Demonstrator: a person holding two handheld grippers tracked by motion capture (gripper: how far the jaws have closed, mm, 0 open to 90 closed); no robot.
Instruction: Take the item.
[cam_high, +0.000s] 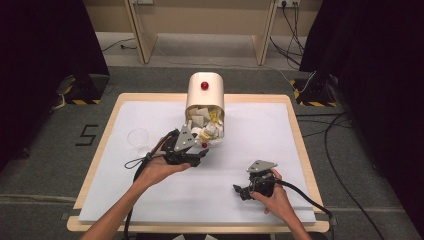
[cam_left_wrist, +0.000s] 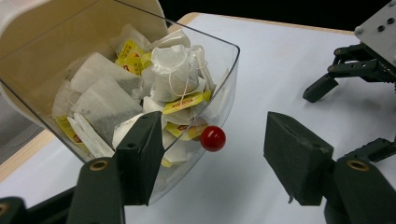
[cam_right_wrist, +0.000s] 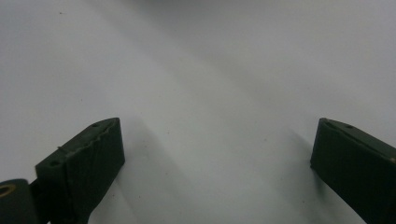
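A cream bin (cam_high: 205, 92) is standing at the far middle of the table (cam_high: 295, 130), on a white sheet (cam_high: 250, 140). Its clear drawer (cam_left_wrist: 223, 88) is tilting open toward the person and is holding a heap of tea bags (cam_left_wrist: 173, 74), some with yellow tags. 1 red knob (cam_left_wrist: 213, 138) is sitting on the drawer's front, and another red knob (cam_high: 204, 85) is showing on the bin's upper face.

The left gripper (cam_high: 192, 157) is hovering just in front of the drawer, held by the left hand (cam_high: 157, 170). In the left gripper view its 2 jaws are standing wide apart, gripping nothing, with the drawer's knob between them and a little beyond; whether the left jaw is touching the drawer wall, I cannot tell.

The right gripper (cam_high: 242, 190) is resting low over the sheet at the near right, well apart from the bin, held by the right hand (cam_high: 275, 197). In the right gripper view its jaws are spread wide over bare white sheet, holding nothing.

A clear cup (cam_high: 138, 137) is sitting on the sheet to the left of the bin.
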